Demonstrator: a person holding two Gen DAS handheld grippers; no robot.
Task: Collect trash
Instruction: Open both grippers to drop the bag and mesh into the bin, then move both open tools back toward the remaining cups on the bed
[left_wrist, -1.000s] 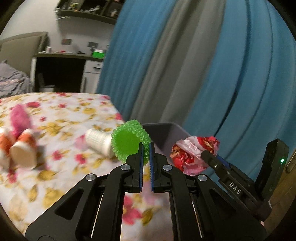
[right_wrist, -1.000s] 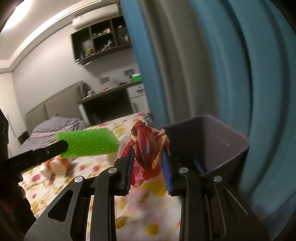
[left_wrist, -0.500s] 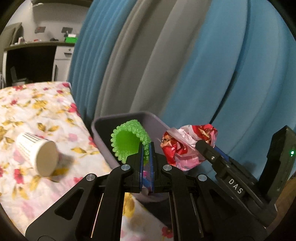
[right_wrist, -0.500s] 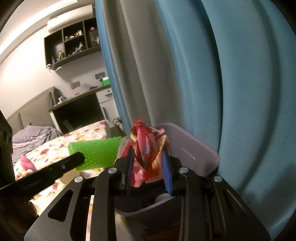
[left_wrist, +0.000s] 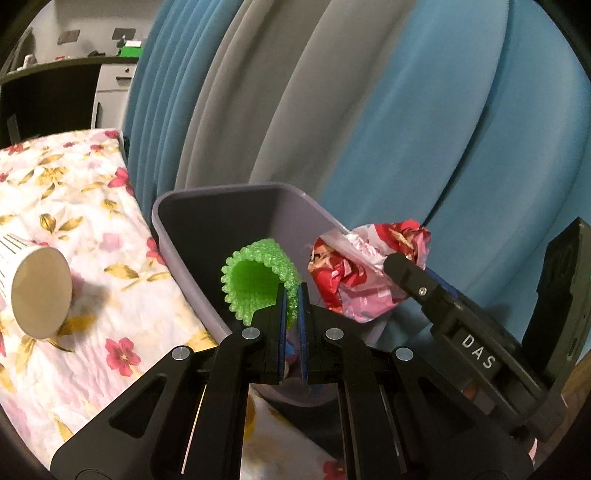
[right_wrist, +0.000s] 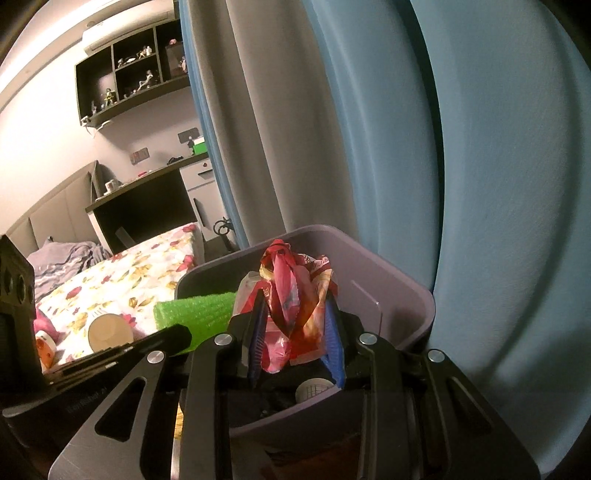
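Landmark: the grey-purple trash bin (left_wrist: 207, 236), standing at the corner of the bed (left_wrist: 92, 221) with its floral sheet, against the blue and grey curtains (left_wrist: 369, 110).

Left gripper (left_wrist: 291, 295): pressed together on the edge of a curled piece of green bubble wrap (left_wrist: 255, 280), which hangs over the bin's open mouth.

Right gripper (right_wrist: 295, 325): pinching a crumpled red and pink plastic wrapper (right_wrist: 291, 291), held just above the bin's near rim, to the right of the green piece.

What has changed: a second ago both grippers carried their loads over the bed, with the bin only partly in view behind them. Now the bin fills the middle of both views and both loads sit over its opening. The bed has slid off to the left.

Meaning for the task: the carry looks finished, I'd say. What remains for these two pieces is the release, so they fall inside.

Inside the bin: something pale and round (right_wrist: 314, 391) lies at the bottom; I cannot tell exactly what.

Left on the bed: a paper cup (left_wrist: 37, 291) on its side, left of the bin. Beyond it are a small orange-and-white container (right_wrist: 46, 349) and something pink (right_wrist: 44, 325). So more collecting seems due.
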